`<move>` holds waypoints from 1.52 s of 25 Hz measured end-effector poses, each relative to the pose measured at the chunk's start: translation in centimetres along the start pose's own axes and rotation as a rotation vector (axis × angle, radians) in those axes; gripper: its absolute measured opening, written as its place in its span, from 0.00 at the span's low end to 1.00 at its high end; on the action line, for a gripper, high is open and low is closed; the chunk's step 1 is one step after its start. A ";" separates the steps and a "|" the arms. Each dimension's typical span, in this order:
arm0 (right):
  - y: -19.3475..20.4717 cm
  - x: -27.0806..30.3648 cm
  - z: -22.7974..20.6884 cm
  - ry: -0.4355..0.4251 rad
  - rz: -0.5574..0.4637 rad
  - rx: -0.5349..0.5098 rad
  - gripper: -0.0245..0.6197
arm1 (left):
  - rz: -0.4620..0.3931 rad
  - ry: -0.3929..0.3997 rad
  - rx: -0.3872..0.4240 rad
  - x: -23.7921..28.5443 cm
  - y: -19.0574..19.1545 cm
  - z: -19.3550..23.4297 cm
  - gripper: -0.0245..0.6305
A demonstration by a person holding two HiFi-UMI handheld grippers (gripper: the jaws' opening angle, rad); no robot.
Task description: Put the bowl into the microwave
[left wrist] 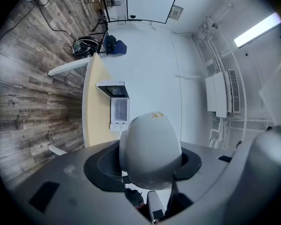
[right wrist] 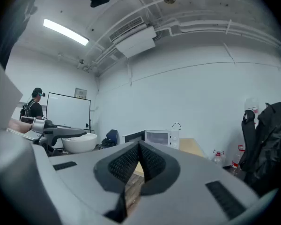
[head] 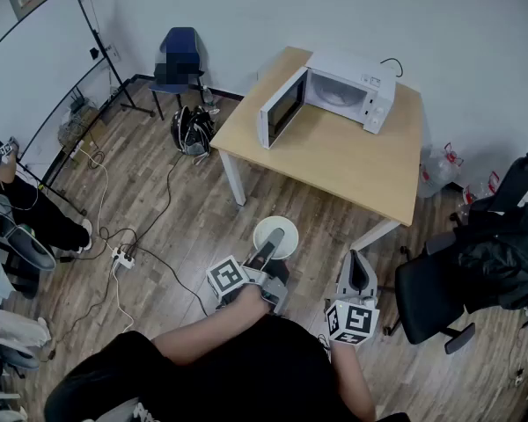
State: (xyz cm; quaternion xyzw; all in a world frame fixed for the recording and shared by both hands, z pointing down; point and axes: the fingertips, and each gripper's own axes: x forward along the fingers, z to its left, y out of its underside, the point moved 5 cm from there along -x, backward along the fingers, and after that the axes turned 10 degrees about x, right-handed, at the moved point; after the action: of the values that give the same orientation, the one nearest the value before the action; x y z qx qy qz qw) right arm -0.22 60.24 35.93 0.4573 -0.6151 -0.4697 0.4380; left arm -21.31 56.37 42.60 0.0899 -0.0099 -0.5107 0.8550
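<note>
A white bowl (head: 275, 236) hangs over the wooden floor, short of the table, with my left gripper (head: 266, 255) shut on its near rim. In the left gripper view the bowl (left wrist: 150, 146) fills the space between the jaws of the left gripper (left wrist: 144, 168), its underside towards the camera. The white microwave (head: 348, 90) stands at the back of the light wooden table (head: 352, 161), its door (head: 280, 108) swung open to the left. My right gripper (head: 359, 275) hovers to the right of the bowl, shut, with nothing held; its pads (right wrist: 150, 163) meet.
A black office chair (head: 431, 297) draped with a dark jacket stands close on the right. Cables and a power strip (head: 121, 255) lie on the floor at left. A blue chair (head: 178, 60), a backpack (head: 192, 130) and a whiteboard (head: 35, 69) are beyond.
</note>
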 end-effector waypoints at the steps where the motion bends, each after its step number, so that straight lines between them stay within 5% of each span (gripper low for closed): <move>1: 0.1 -0.5 0.1 -0.004 0.003 -0.004 0.13 | 0.002 0.002 0.000 -0.1 0.3 -0.2 0.39; 6: 0.4 -1.8 -0.2 -0.023 -0.005 0.001 0.13 | -0.010 0.023 -0.012 -0.2 1.3 -1.1 0.39; 14: 1.7 -2.2 -1.4 -0.016 0.005 0.038 0.13 | 0.015 -0.051 -0.030 -0.6 2.0 1.4 0.39; 20: 2.5 -0.4 -2.6 -0.004 0.052 0.033 0.13 | 0.048 -0.032 0.000 3.3 1.4 1.9 0.39; 24: 2.2 2.6 -4.2 0.015 0.065 0.017 0.13 | 0.114 -0.050 0.094 7.1 1.0 3.5 0.39; 38: 0.1 20.1 -9.0 0.082 0.141 -0.005 0.13 | 0.186 -0.158 0.003 22.5 -5.8 7.4 0.39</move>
State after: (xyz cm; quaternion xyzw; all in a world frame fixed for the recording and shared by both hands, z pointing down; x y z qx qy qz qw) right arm 4.53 39.07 39.84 0.4305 -0.6263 -0.4201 0.4960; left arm -16.44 32.93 47.22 0.0494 -0.0864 -0.4346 0.8951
